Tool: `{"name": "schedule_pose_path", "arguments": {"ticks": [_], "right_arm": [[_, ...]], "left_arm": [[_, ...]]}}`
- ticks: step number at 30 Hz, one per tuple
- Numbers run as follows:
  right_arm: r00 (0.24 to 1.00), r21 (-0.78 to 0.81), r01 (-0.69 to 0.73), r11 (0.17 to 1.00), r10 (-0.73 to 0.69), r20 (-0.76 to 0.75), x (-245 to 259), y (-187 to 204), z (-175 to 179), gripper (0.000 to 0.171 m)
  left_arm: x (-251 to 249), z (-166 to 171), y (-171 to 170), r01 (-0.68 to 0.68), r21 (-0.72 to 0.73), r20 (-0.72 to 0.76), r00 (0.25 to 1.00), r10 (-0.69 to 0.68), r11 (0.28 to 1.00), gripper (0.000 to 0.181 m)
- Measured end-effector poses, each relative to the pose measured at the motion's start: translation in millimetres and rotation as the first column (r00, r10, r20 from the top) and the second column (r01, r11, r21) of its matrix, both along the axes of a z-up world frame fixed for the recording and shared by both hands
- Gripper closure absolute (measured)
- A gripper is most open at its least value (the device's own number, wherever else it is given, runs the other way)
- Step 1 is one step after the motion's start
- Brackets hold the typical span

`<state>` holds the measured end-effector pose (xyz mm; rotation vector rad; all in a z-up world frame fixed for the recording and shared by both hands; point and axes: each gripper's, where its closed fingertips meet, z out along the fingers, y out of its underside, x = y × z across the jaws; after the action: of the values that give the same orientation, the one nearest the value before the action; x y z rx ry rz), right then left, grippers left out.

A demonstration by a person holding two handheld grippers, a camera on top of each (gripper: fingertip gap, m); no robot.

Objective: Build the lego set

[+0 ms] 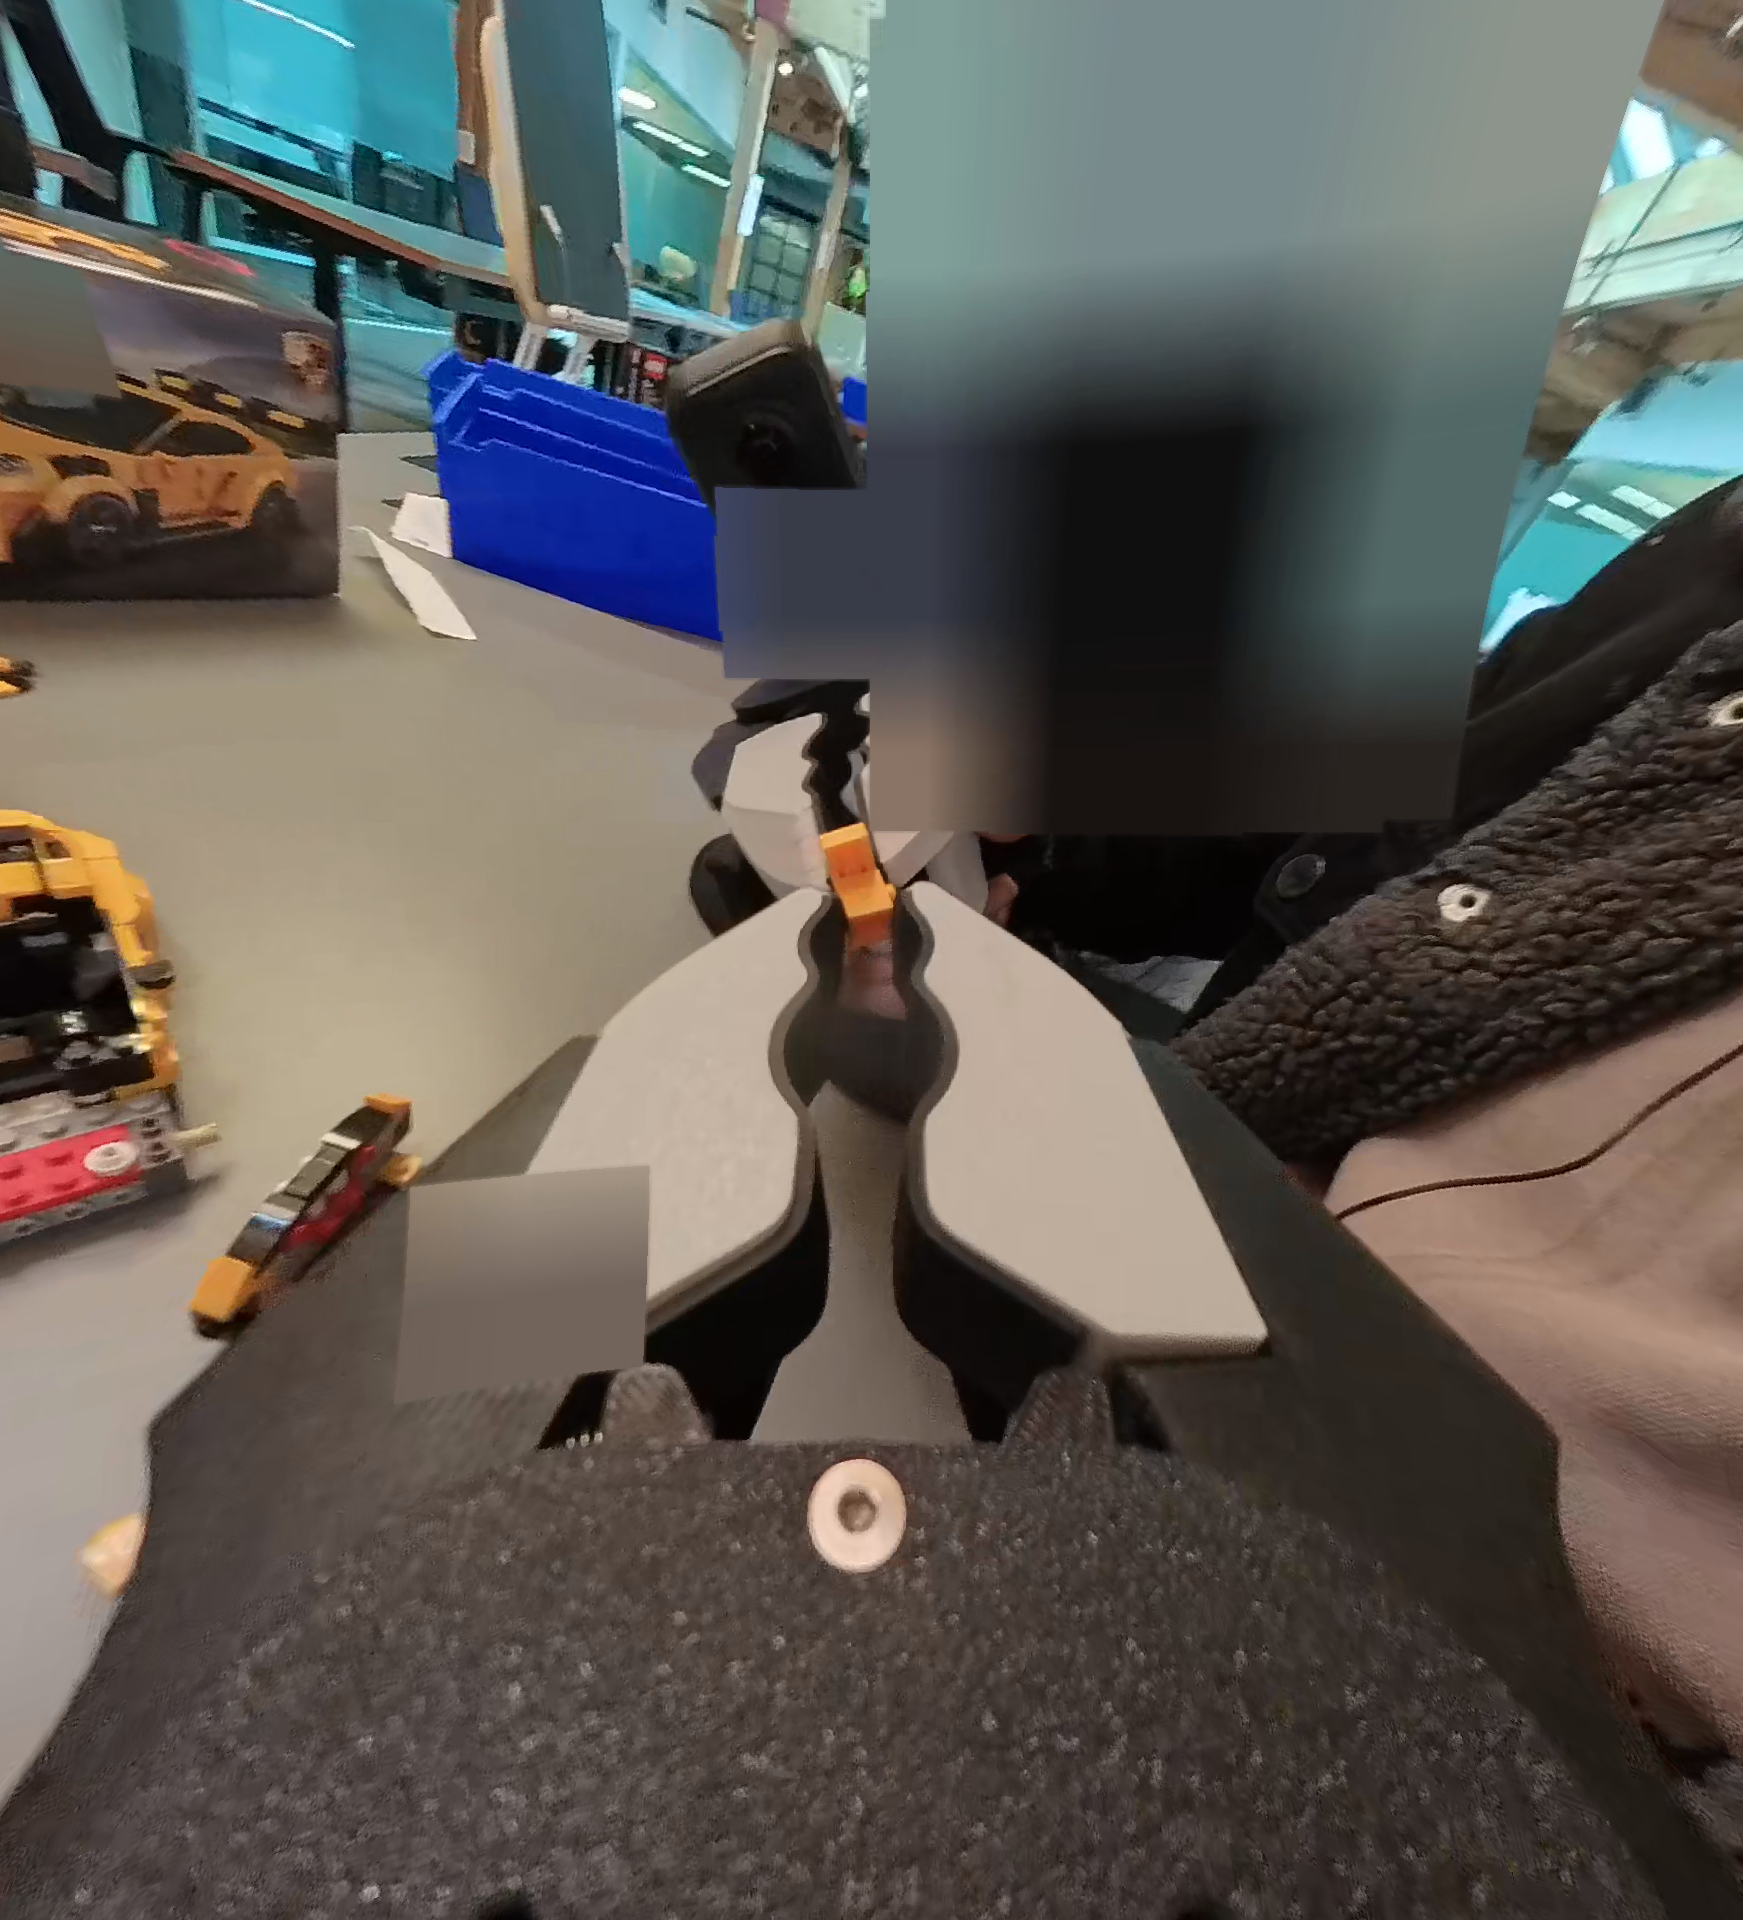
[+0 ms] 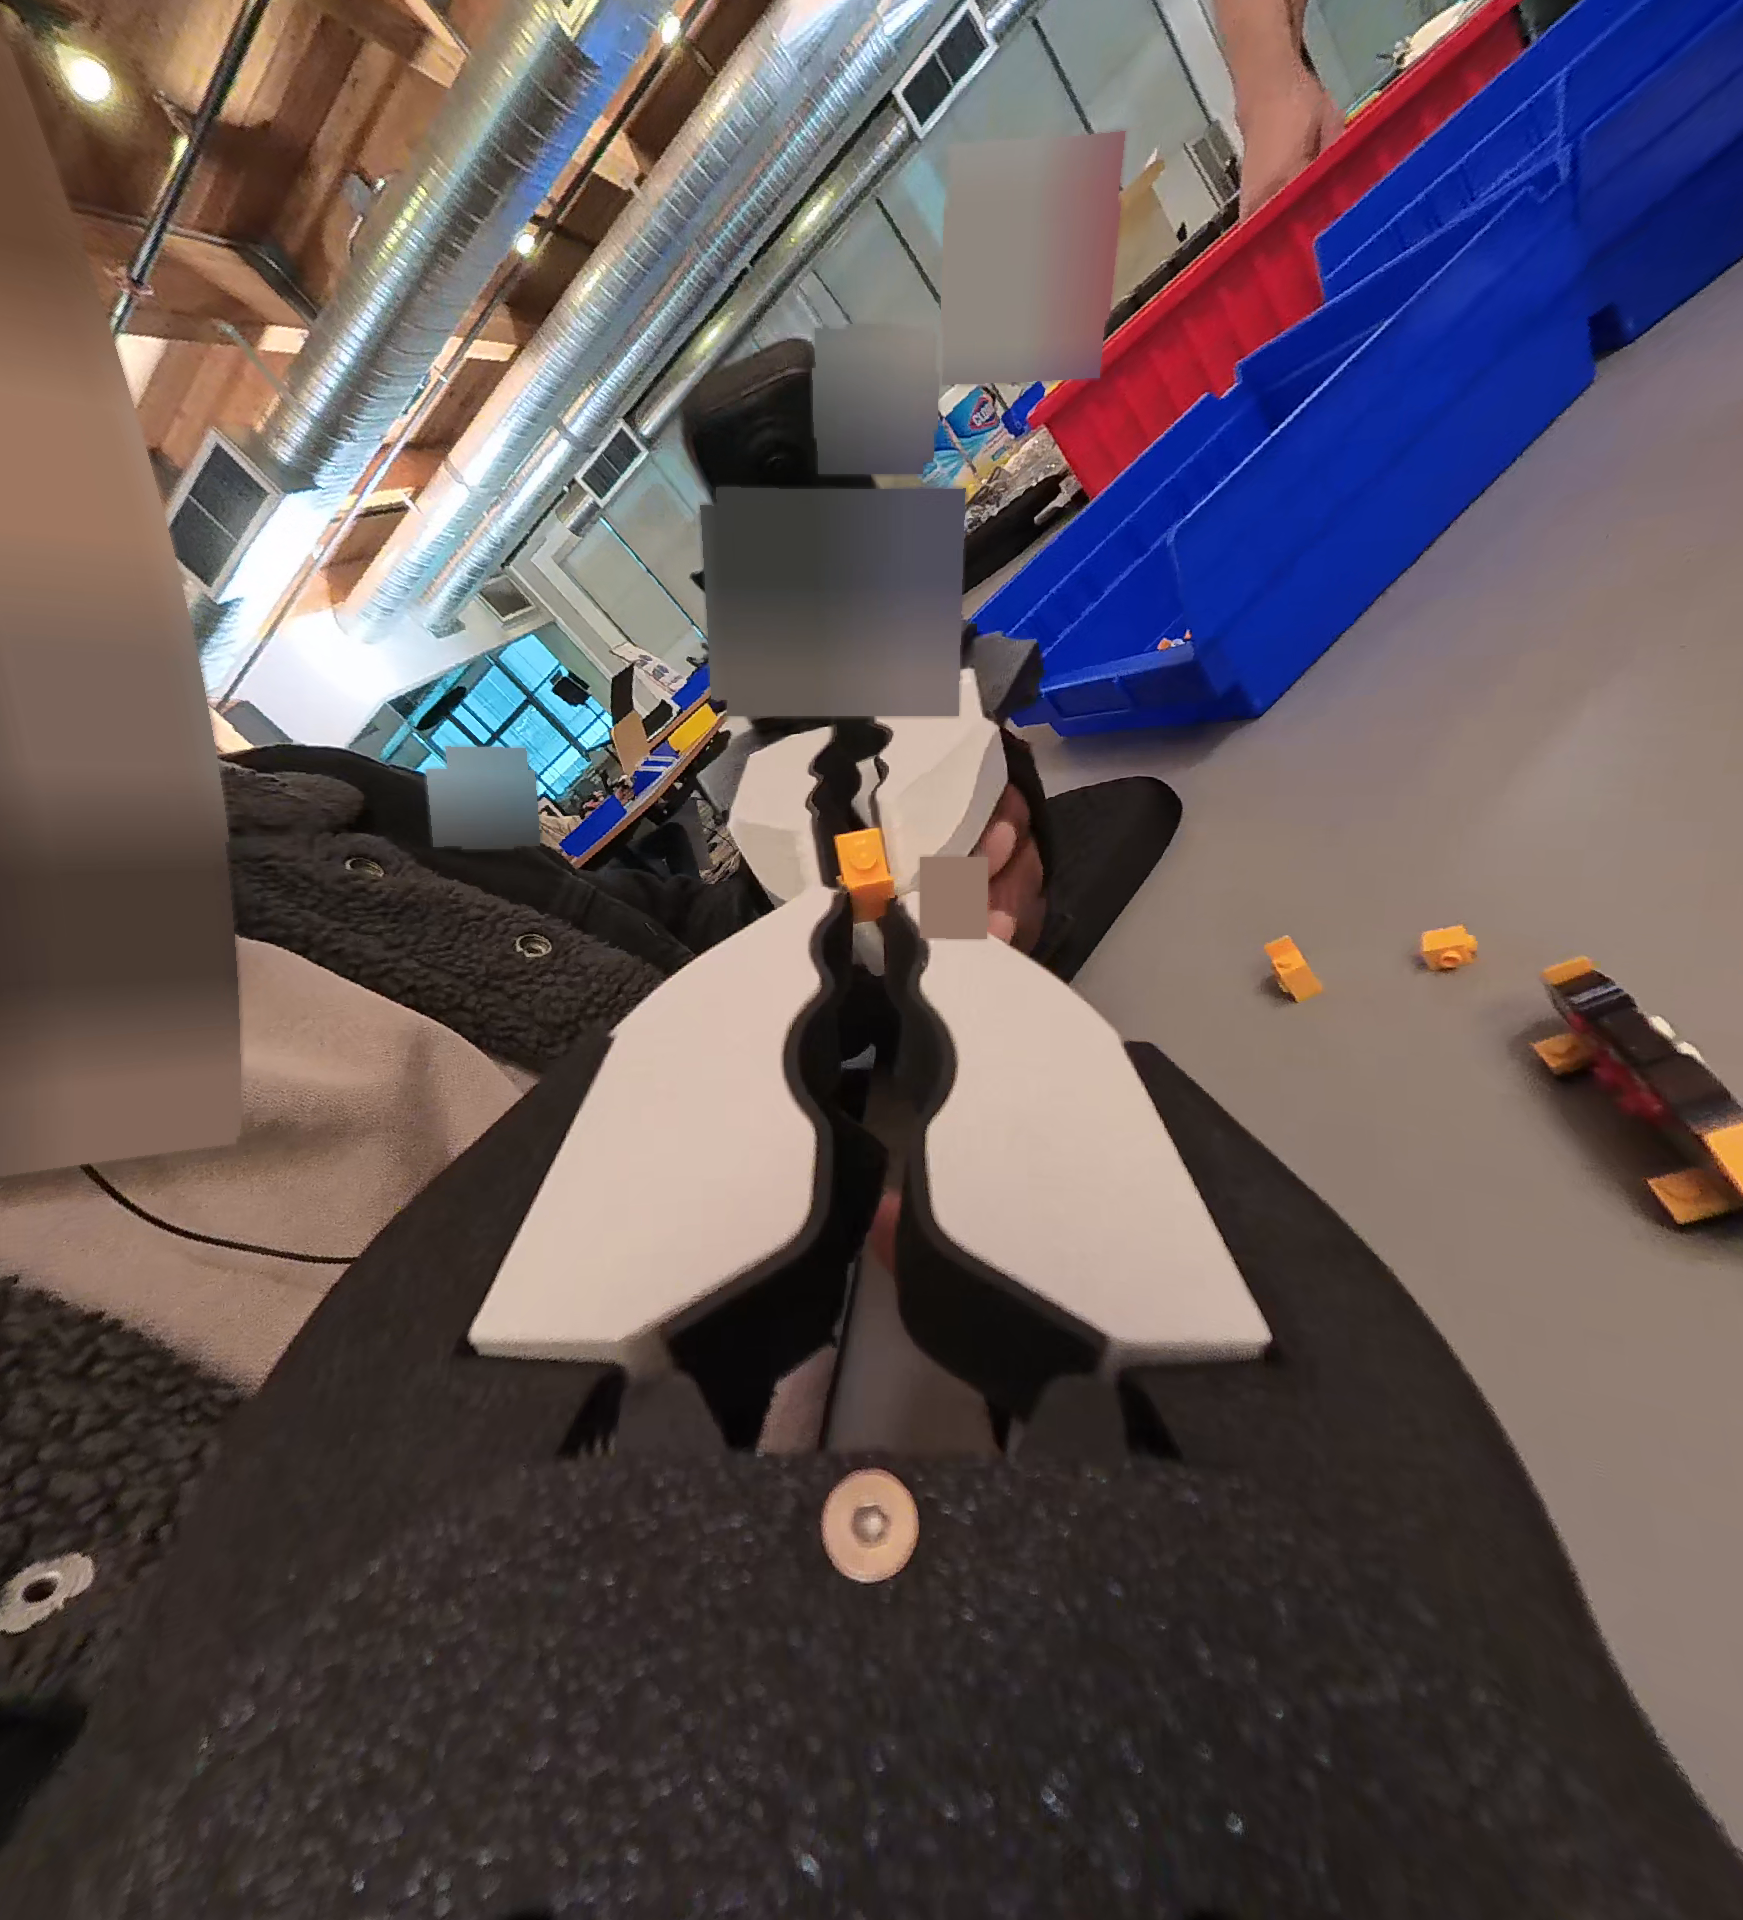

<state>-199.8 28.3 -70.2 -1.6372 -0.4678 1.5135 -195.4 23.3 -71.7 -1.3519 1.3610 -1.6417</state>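
- Left gripper (image 1: pixel 862 920) and right gripper (image 2: pixel 862 920): tips meeting above grey table (image 1: pixel 431 883), both clamped on small orange plastic brick (image 1: pixel 859 883).
- Partly built yellow-and-black car (image 1: pixel 25 1039) on table, well apart.

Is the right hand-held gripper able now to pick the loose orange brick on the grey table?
Probably not yet: the right hand-held gripper is raised and shut on a small orange brick piece. The loose orange brick lies unobstructed on the grey table.

Blue bins (image 2: pixel 1366 499), red bin (image 2: pixel 1210 301), silver ducts (image 2: pixel 493 239), perhaps paper scraps (image 1: pixel 425 587)
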Motion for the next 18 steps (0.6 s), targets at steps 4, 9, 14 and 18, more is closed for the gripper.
{"name": "schedule_pose_path", "arguments": {"ticks": [4,9,14,18], "right_arm": [[0.999,0.052,0.016,0.999,-0.019,0.048,0.8,2.6,4.0,0.165],[0.962,0.202,0.068,0.977,-0.118,0.246,10.0,12.2,-2.0,0.148],[0.834,0.341,0.098,0.935,-0.264,0.485,24.3,25.9,-29.1,0.129],[0.831,0.371,0.085,0.925,-0.271,0.487,15.4,30.0,-28.7,0.171]], "left_arm": [[-1.1,4.1,2.4,0.048,-0.132,0.052,0.998,-0.041,0.99,0.171],[-12.6,11.3,21.8,0.008,-0.193,0.098,0.995,0.011,0.981,0.171],[-29.1,-2.4,51.2,-0.058,-0.271,0.024,0.997,0.067,0.961,0.171],[-30.5,-10.0,51.8,-0.027,-0.337,0.026,0.999,0.038,0.941,0.171]]}}
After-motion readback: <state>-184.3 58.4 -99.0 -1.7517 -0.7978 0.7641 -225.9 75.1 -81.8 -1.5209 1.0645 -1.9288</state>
